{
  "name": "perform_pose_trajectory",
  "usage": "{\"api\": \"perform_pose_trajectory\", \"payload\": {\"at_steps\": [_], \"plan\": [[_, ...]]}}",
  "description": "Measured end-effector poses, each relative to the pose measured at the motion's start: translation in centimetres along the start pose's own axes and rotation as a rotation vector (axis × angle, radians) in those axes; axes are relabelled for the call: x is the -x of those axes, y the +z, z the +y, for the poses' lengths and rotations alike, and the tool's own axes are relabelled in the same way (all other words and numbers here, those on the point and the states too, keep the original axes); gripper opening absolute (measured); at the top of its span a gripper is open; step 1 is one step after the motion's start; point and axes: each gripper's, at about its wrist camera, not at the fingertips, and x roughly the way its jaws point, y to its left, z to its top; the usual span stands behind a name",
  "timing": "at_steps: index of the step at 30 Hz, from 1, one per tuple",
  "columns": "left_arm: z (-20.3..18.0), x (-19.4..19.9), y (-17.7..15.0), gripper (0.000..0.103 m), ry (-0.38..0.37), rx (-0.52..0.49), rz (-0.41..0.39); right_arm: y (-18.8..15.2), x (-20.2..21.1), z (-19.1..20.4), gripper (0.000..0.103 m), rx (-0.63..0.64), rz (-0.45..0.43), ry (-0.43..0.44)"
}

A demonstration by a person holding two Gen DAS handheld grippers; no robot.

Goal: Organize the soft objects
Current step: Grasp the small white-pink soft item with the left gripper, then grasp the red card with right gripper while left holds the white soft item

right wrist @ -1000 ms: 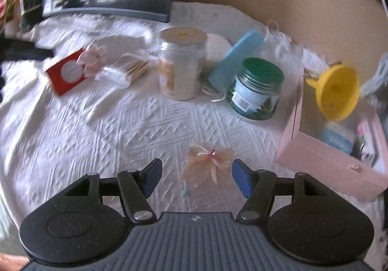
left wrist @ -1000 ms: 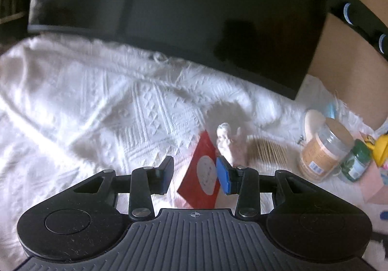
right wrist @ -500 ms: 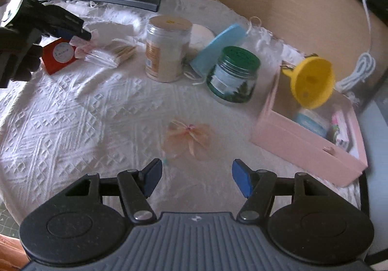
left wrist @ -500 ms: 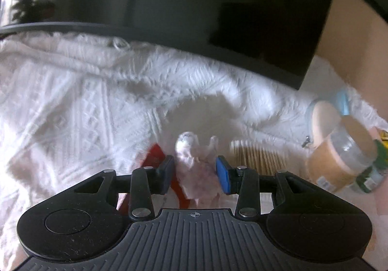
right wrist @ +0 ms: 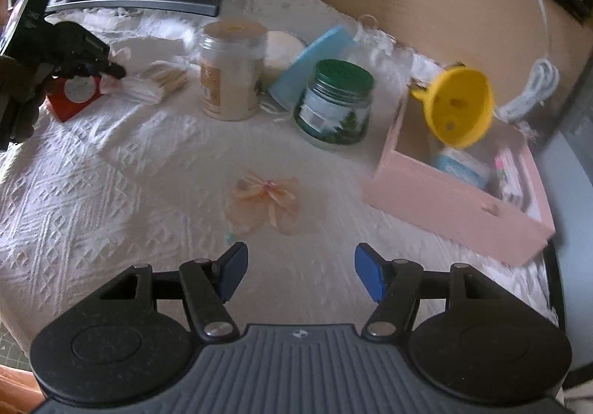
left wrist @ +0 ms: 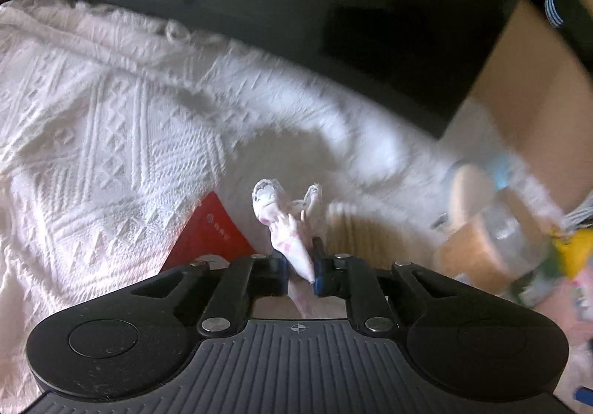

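Left gripper (left wrist: 300,275): fingers squeezed tight on the small white-and-pink cloth bow (left wrist: 287,225) — its frilly ends stick up past the fingertips.
Red square card (left wrist: 211,232): just left of those fingers, flat on the white knitted cloth (left wrist: 111,125).
Right gripper (right wrist: 300,275): fingers wide apart, holding nothing.
Peach see-through ribbon bow (right wrist: 265,202): on the worktop just ahead of the right fingers — not touching them.
Pink box (right wrist: 456,206): ahead, to their right.
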Motion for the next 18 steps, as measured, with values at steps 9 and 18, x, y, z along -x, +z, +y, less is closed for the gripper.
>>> {"api": "perform_pose_trajectory", "payload": {"at_steps": [9, 18], "plan": [[4.7, 12.2, -1.3, 0.013, 0.081, 0.088, -0.247, 7.8, -1.9, 8.3, 0.064, 0.18, -0.132, 0.223], [10.1, 17.8, -5.4, 0.013, 0.153, 0.203, -0.269, 12.8, -7.0, 25.5, 0.064, 0.269, -0.22, 0.289]]}}
